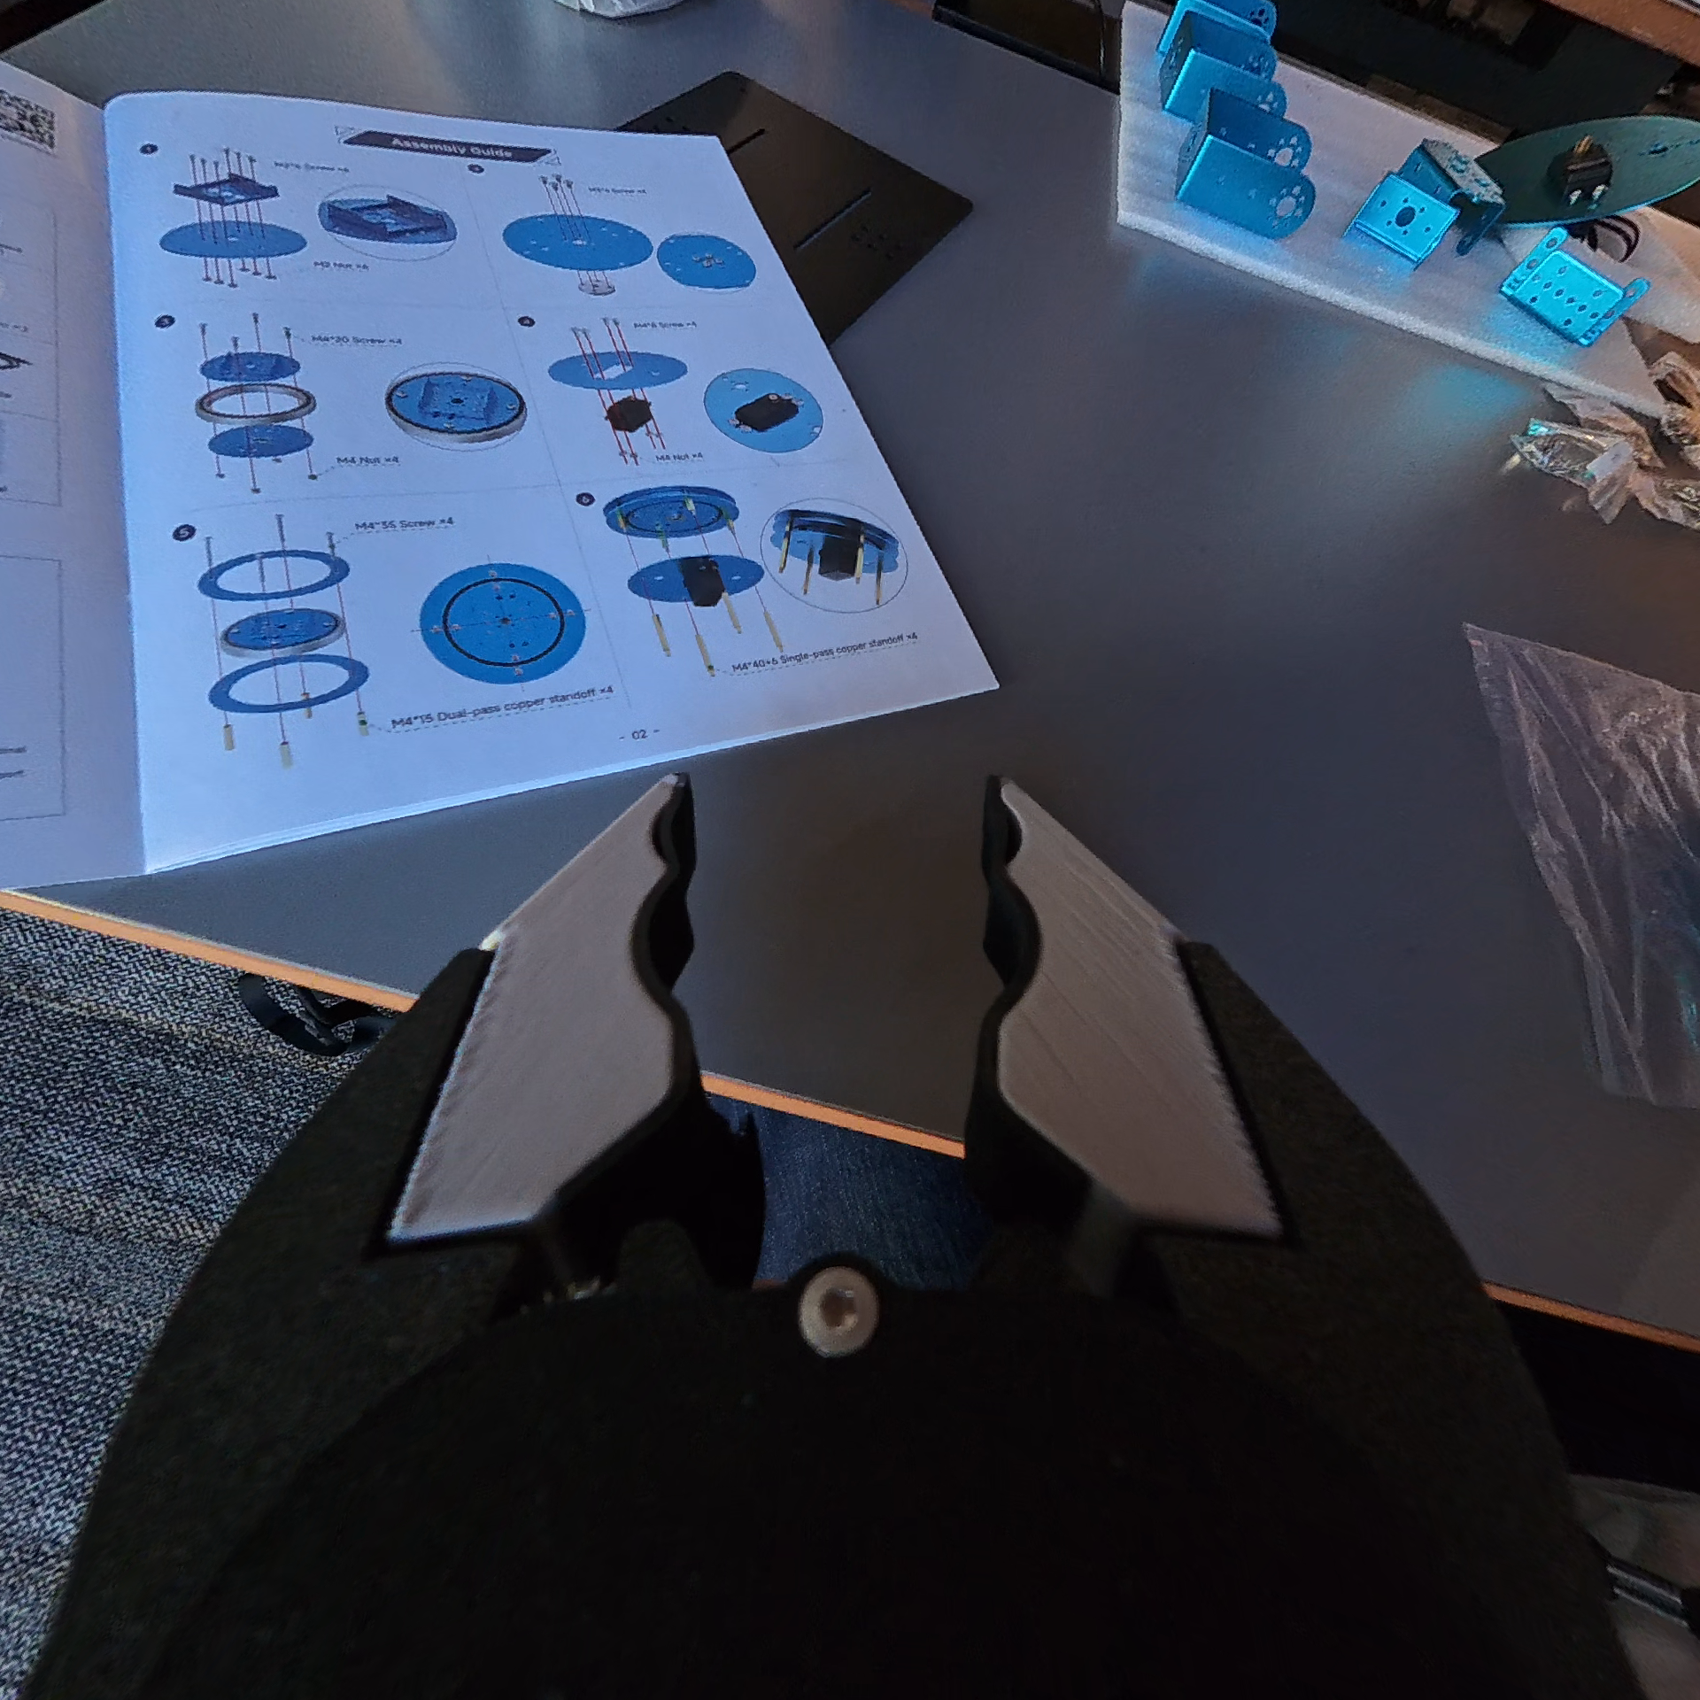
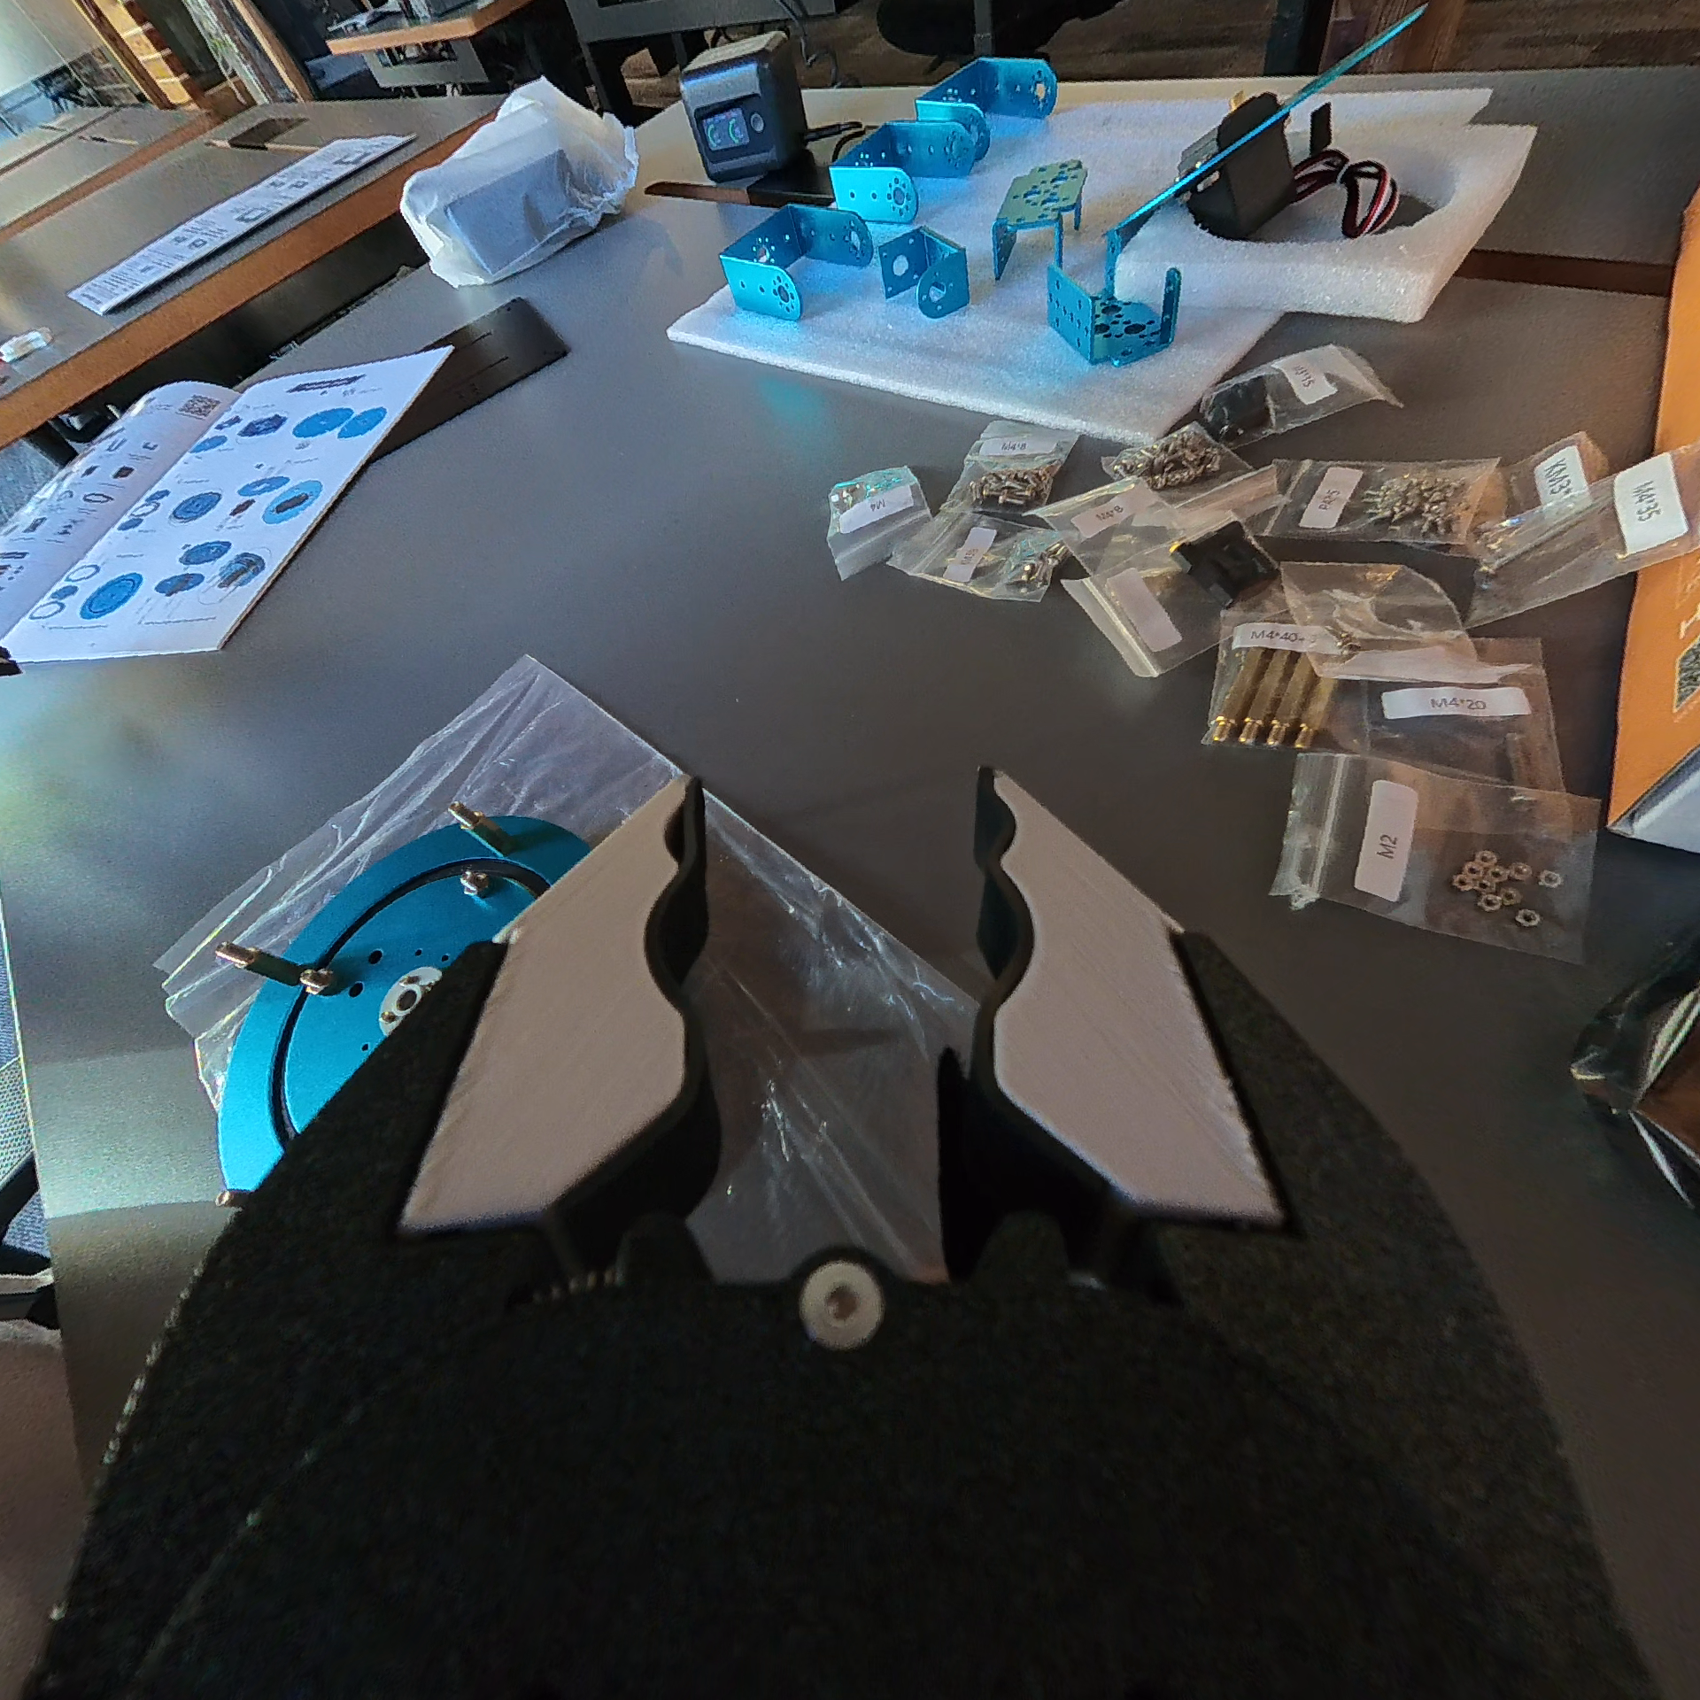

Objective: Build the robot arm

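Observation:
My left gripper (image 1: 835,782) is open and empty, hovering over the grey table's near edge, just in front of an open instruction booklet (image 1: 478,442). My right gripper (image 2: 839,777) is open and empty above a clear plastic bag (image 2: 791,929). A round blue metal disc assembly (image 2: 368,975) with brass standoffs lies on that bag, to the left of the left finger (image 2: 570,1012) and partly hidden by it. The bag also shows in the left wrist view (image 1: 1610,855).
A white foam sheet (image 2: 920,368) holds several blue metal brackets (image 2: 796,258) and a black servo (image 2: 1242,175) fixed to a blue plate. Several small bags of screws and nuts (image 2: 1196,589) lie right. An orange box (image 2: 1665,570) stands far right. A black plate (image 1: 828,202) lies behind the booklet. Some 45 centimeters of space lies between my two pairs of fingers.

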A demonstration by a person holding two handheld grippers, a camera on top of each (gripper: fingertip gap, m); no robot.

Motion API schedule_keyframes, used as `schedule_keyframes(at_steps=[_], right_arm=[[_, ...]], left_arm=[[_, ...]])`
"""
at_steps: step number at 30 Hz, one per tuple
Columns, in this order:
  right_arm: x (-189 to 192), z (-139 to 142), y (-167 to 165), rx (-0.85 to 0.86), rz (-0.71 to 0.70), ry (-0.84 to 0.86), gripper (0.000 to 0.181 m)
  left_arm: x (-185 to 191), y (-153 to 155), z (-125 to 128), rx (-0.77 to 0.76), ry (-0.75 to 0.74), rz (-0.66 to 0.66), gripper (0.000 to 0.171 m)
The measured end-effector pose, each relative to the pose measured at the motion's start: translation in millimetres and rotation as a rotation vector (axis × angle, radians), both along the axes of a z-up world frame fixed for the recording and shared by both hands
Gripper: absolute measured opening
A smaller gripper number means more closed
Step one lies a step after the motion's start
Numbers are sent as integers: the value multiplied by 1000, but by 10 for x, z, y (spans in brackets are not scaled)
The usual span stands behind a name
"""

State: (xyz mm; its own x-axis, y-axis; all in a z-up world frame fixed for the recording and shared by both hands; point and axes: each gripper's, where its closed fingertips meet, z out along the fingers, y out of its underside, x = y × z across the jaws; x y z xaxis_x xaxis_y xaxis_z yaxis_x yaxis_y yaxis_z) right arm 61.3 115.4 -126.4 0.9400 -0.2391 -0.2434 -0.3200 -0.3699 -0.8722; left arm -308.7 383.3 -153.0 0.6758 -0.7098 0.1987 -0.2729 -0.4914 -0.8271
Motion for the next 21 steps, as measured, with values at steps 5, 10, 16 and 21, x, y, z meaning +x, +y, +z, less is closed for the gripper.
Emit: schedule_keyframes(at_steps=[5,10,16,21], right_arm=[[1,-5,-3,-2,0,2,58],[-5,-16,5,-5,5,14,58],[13,-56,25,-5,9,147,58],[-181,-158,-277,-164,105,169,57]], left_arm=[[17,-2,4,-2,0,-4,62],[75,-15,24,-9,-6,-18,62],[479,-119,197,-16,-43,-153,62],[1308,-571,281,-31,-30,-509,43]])
